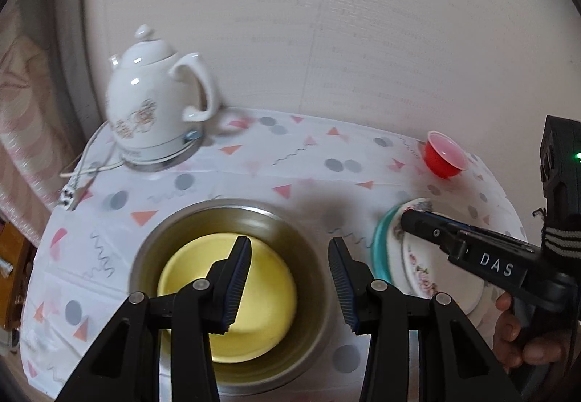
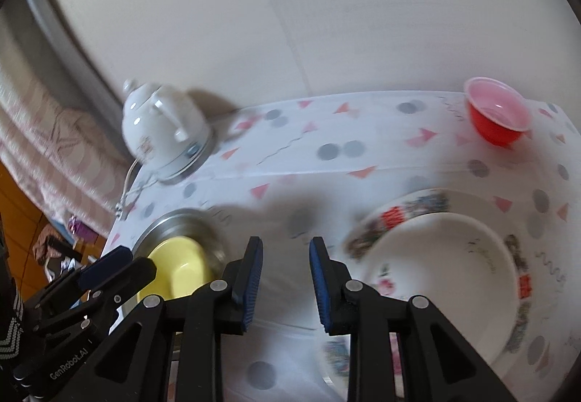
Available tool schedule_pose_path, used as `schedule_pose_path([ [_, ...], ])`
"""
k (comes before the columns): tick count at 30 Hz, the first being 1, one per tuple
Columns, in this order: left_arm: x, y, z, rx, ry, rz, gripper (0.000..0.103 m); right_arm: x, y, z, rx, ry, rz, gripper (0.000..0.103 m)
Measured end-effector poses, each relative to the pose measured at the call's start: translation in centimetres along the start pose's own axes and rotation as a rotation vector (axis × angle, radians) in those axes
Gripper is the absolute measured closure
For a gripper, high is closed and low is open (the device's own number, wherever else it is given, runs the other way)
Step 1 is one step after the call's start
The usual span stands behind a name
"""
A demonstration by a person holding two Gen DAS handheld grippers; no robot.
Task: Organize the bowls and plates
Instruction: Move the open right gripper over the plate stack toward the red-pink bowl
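Observation:
My left gripper [image 1: 290, 275] hangs open over a steel bowl [image 1: 305, 242] that holds a yellow bowl [image 1: 268, 304]; nothing is between its fingers. To the right, a white bowl [image 2: 443, 271] sits on a patterned plate [image 2: 406, 206], and in the left wrist view a teal plate [image 1: 379, 242] lies at the bottom of that stack. My right gripper [image 2: 287, 278] is open and empty, with its jaws a small way apart, left of the white bowl. A red plastic bowl [image 2: 497, 115] stands alone at the far right of the table.
A white ceramic kettle [image 1: 152, 104] with its cord and plug [image 1: 69, 198] stands at the back left of the table. The patterned tablecloth [image 2: 308, 155] reaches the wall behind. The table's left edge drops off to a wooden floor [image 2: 21, 206].

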State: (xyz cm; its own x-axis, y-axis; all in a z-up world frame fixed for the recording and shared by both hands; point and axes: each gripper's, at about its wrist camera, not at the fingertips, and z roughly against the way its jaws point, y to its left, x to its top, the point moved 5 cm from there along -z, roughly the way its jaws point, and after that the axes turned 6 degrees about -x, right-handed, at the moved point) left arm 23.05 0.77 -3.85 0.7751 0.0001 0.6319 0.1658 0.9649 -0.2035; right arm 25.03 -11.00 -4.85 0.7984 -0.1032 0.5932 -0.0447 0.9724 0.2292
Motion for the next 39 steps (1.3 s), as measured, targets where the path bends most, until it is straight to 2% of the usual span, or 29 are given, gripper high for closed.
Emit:
schedule_pose_path([
  [12,2.3,-6.4,-3.6,-0.055,0.04,-0.077,0.058,2.4,-9.5,1.7,-0.108,-0.036,-0.136,0.076],
  [19,3.7,-9.7,-7.2,-0.108,0.107,-0.051,0.058,3.5,-16.0,1.9,-0.165,-0.019,-0.241,0.076],
  [23,4.3,-11.0,-9.0,-0.096,0.125,-0.053,0.058,3.8,-19.5,1.7,-0.184,-0.007,-0.313,0.076],
  [34,5.3,-13.0,-12.5,-0.068,0.162,-0.071,0.058,5.0,-22.3,-0.4,-0.188,0.034,-0.325,0.076],
  [39,6.2,-13.8,-14.1,-0.054,0.185,-0.064,0.058,6.2,-23.8,-0.8,-0.191,0.025,-0.339,0.076],
])
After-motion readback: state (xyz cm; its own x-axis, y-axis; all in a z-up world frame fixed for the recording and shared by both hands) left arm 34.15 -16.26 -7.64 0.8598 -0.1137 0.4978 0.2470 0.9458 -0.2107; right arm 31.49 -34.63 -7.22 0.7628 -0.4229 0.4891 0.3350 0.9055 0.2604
